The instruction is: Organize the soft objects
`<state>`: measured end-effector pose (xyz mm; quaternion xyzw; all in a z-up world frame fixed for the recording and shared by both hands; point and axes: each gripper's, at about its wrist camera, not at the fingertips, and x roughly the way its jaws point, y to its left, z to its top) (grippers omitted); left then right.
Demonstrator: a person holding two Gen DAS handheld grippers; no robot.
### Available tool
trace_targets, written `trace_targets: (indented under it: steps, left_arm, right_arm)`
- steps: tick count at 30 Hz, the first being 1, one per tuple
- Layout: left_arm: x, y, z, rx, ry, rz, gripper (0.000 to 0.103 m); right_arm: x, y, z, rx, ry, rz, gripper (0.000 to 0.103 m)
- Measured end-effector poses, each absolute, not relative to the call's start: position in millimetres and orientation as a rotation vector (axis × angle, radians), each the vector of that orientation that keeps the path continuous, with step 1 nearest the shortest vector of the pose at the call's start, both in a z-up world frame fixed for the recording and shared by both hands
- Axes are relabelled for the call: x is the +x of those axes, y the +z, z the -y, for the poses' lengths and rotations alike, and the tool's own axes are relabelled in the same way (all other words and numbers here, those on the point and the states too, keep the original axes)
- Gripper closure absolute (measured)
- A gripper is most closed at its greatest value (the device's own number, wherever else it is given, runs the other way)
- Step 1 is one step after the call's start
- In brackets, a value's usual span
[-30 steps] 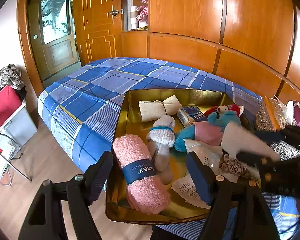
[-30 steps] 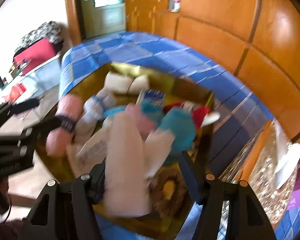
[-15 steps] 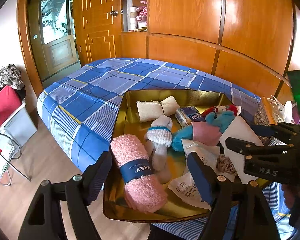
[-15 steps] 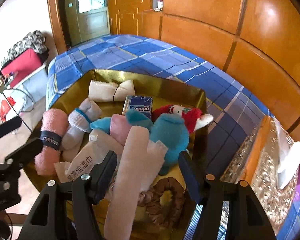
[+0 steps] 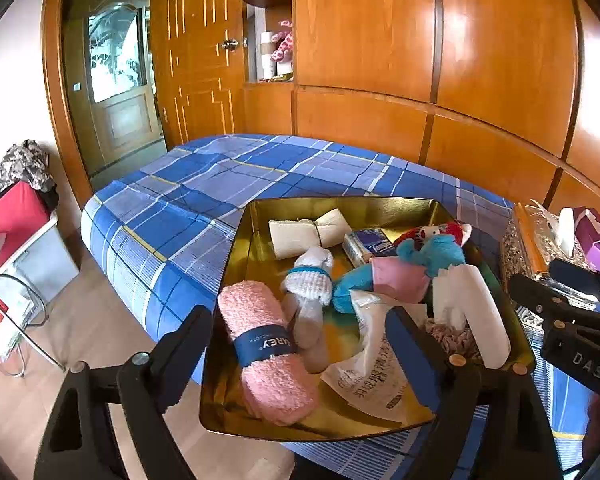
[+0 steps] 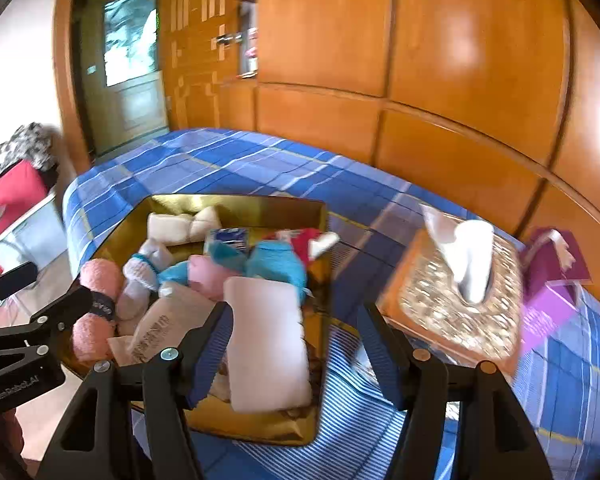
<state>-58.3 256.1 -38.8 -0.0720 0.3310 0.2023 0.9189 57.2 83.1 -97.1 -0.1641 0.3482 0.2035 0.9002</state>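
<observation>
The gold tray (image 5: 260, 264) sits on the near corner of the blue plaid bed (image 5: 204, 184) and holds all the soft items. The left gripper (image 5: 300, 340) hovers over the tray's near-left part; its jaws have just been opening and stand wide, with the pink rolled towel (image 5: 268, 360) framed between them but not pressed by either pad. The right gripper (image 6: 296, 344) is also open and grips nothing; the white folded cloth (image 6: 268, 344) lies in the tray just beside its left finger, apparently free. The pink rolled towel is probably light, plush and compressible, and its dark paper band (image 5: 265, 345) looks like the firmest place to close on, since a grip there should keep the roll from unwinding. The white rolled socks (image 5: 310, 280) next to it would squash readily; take them across the banded middle. The wet-wipe packet (image 5: 374, 364) appears to have a slick film wrapper and may slip, so grip it well in from an edge. The blue plush toy (image 5: 436, 252) at the far right is bulky but soft. A tissue box (image 6: 452, 308) stands right of the tray, apart from it.
</observation>
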Motion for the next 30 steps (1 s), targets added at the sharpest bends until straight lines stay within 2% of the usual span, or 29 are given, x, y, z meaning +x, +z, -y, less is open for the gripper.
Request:
trace_targets:
  steps: [8, 30]
  left_arm:
    - [-61, -36, -241, -0.127, 0.414, -0.657, 0.001]
    - [-63, -36, -237, -0.120, 0.422, -0.660, 0.000]
  right_arm:
    - [52, -98, -59, -0.273, 0.345, -0.704, 0.037]
    - [43, -101, -57, -0.268, 0.339, -0.698, 0.036]
